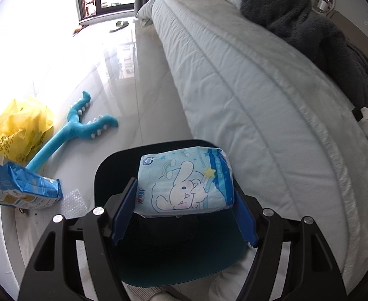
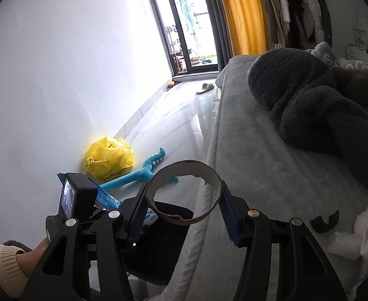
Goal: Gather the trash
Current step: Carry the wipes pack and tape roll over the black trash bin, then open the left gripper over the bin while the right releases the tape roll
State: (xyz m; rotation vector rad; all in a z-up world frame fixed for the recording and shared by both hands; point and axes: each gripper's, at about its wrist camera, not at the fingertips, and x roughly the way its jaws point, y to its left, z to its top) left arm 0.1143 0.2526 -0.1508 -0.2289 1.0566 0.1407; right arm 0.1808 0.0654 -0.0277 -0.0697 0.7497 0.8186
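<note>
Over the dark bin (image 1: 174, 250) beside the bed (image 1: 259, 87): left gripper (image 1: 184, 213) pinches tissue pack (image 1: 186, 183), right gripper (image 2: 184, 213) pinches cardboard ring (image 2: 184, 193); both positioned for dropping in.

Your left gripper (image 1: 184, 213) holds the tissue pack (image 1: 185, 181) between its fingers, directly above the open bin (image 1: 159, 250), which stands on the floor (image 1: 133, 87) just beside the long edge of the bed (image 1: 246, 87). To the left of the bin, along the wall, lie the torn packet (image 1: 20, 188), the plastic bag (image 1: 23, 130) behind it, and the plush toy (image 1: 78, 128) between bag and bed. Your right gripper (image 2: 184, 198) holds the cardboard ring (image 2: 184, 193) over the bed's near edge. A blanket (image 2: 309, 110) lies on the bed, behind the ring. A slipper (image 2: 205, 87) sits on the floor by the bed's far corner.
</note>
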